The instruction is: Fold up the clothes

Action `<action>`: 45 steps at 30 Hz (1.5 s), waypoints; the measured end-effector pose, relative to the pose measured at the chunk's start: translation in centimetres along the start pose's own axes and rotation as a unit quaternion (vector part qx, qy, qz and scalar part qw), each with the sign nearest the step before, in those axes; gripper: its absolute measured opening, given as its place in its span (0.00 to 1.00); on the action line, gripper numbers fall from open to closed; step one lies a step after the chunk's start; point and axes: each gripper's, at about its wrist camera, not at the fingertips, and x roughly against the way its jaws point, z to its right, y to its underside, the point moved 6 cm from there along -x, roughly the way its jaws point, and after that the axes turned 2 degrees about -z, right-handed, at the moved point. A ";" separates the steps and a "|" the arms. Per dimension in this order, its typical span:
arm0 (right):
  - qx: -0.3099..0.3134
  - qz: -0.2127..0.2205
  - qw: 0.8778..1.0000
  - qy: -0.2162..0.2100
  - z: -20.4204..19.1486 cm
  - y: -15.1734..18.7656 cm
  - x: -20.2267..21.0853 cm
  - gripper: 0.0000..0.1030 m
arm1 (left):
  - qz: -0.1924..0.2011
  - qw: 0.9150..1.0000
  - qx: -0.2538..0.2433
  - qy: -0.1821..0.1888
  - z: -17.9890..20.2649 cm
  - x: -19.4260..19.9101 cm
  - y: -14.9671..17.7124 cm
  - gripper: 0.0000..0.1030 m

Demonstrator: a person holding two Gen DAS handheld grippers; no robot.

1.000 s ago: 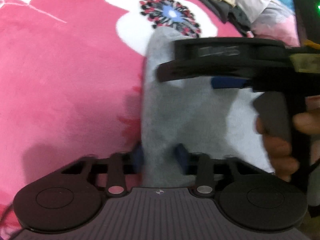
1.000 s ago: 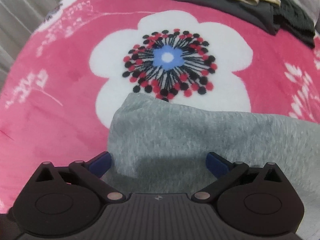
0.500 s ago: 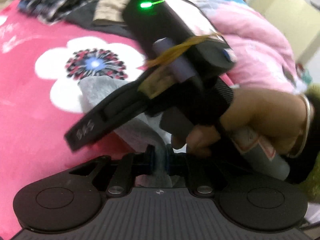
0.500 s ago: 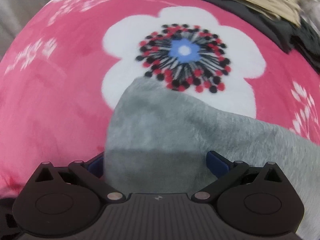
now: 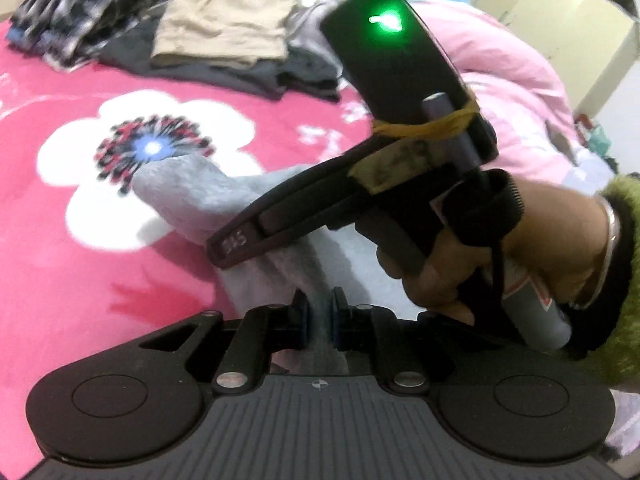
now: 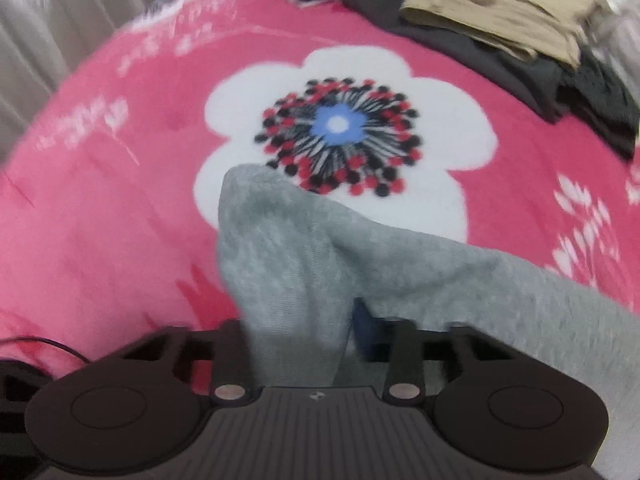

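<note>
Left tongs: closed on a pinch of the soft grey fleece garment; the cloth is seen squeezed between the two blue-padded fingers, close to the camera.

Right tongs: drawn in on a gathered fold of the same garment; the right-side pad is seen against the cloth, the left-side pad is hidden under it. In the left wrist view the right tongs' body is seen held in a hand, crossing above the garment.

Which is nearer: both tongs are on the garment already, just beside each other on its near end; neither is seen to be closer.

Long axis of the garment: from the two grips the cloth runs away toward the far side of the bed, ending in a rounded corner that lies on the white flower printed on the pink plush blanket. A second stretch trails off to the right from the right tongs.

How the garment lies: partly lifted at the gripped end, its far corner resting on the blanket; bunched rather than flat.

Beyond the garment: a heap of other clothes, beige on dark, lies along the bed's far edge, well apart.

Judged: any fold would be carried from the held end toward the resting far corner.
</note>
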 end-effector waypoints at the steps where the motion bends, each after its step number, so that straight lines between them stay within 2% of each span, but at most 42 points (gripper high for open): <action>1: -0.013 0.010 1.000 -0.010 0.7 0.0 0.7 0.19 | 0.003 1.000 0.000 0.008 0.4 -0.2 -0.4 0.08; 5: -0.063 0.049 0.996 -0.045 3.6 0.1 3.5 0.13 | 0.011 0.998 -0.003 0.054 2.8 -1.4 -2.5 0.10; 8: -0.088 0.074 0.993 -0.036 6.9 0.9 5.8 0.13 | -0.011 0.995 0.006 0.098 5.0 -2.9 -3.9 0.20; 12: -0.115 0.089 0.989 -0.021 11.2 2.6 8.1 0.13 | -0.039 0.989 -0.005 0.146 7.3 -2.8 -4.4 0.34; 14: -0.124 0.094 0.988 -0.013 13.2 3.5 9.1 0.13 | -0.053 0.985 -0.004 0.166 7.0 -1.9 -4.0 0.42; 16: -0.133 0.099 0.986 -0.005 15.2 4.5 10.1 0.13 | -0.070 0.980 0.001 0.184 6.3 -0.9 -3.5 0.45; 19: -0.147 0.107 0.983 0.008 18.2 5.9 11.6 0.13 | -0.098 0.980 0.013 0.172 4.0 0.5 -2.4 0.50; 21: -0.156 0.112 0.981 0.016 20.2 6.9 12.6 0.12 | -0.106 0.984 0.029 0.144 1.4 1.0 -1.9 0.51; 23: -0.165 0.117 0.979 0.024 22.2 7.9 13.7 0.12 | -0.105 0.986 0.064 0.113 -1.1 0.9 -2.0 0.51; 26: -0.173 0.122 0.977 0.033 24.7 9.1 14.6 0.13 | -0.099 0.984 0.112 0.098 -3.1 -0.8 -3.0 0.51; 28: -0.173 0.118 0.977 0.035 25.6 9.7 14.4 0.13 | -0.100 0.981 0.127 0.110 -3.1 -2.4 -3.8 0.51; 32: -0.172 0.109 0.978 0.039 27.4 10.8 13.5 0.13 | -0.114 0.977 0.120 0.138 -0.6 -7.1 -5.1 0.52; 36: -0.172 0.104 0.978 0.049 28.6 12.2 12.8 0.13 | -0.156 0.974 0.099 0.128 2.1 -12.6 -5.0 0.52; 38: -0.170 0.101 0.978 0.065 29.0 12.8 13.1 0.18 | -0.174 0.972 0.098 0.121 2.7 -14.2 -4.5 0.52; 40: -0.168 0.097 0.978 0.081 29.4 13.4 13.3 0.36 | -0.180 0.970 0.106 0.122 2.8 -15.1 -4.2 0.52; 42: -0.166 0.094 0.977 0.096 29.8 14.0 13.5 0.46 | -0.183 0.969 0.112 0.122 2.7 -15.4 -4.0 0.53; 45: -0.149 0.101 0.974 0.138 29.8 14.6 14.9 0.45 | -0.183 0.969 0.117 0.120 2.3 -15.4 -3.7 0.54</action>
